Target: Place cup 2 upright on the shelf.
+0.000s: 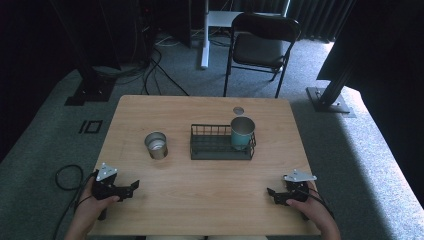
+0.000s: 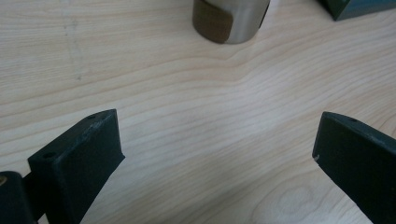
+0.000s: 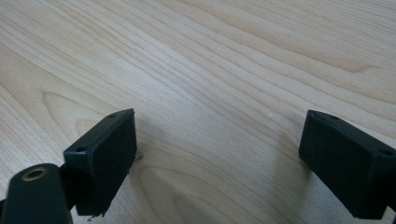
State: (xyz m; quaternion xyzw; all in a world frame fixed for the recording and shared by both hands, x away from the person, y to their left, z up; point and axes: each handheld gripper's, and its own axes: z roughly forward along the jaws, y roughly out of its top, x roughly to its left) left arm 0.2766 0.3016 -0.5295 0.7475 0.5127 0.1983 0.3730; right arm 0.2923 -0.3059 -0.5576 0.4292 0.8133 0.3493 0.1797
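left gripper (image 1: pixel 131 187): jaws wide, empty, near-left table edge | right gripper (image 1: pixel 270 192): jaws wide, empty, near-right | steel cup (image 1: pixel 156 145): upright, centre-left, just left of wire basket (image 1: pixel 199 148) | advice: approach level, straddle cup evenly before closing

The high view is dim and dark at its edges, with daylight from the right brightening the floor beyond the worktop (image 1: pixel 200 190); the gripper views are evenly lit and slightly soft.

A black folding chair (image 1: pixel 263 42) stands beyond the wooden table (image 1: pixel 200 200), cables (image 1: pixel 150 70) apparently trailing across the carpet.
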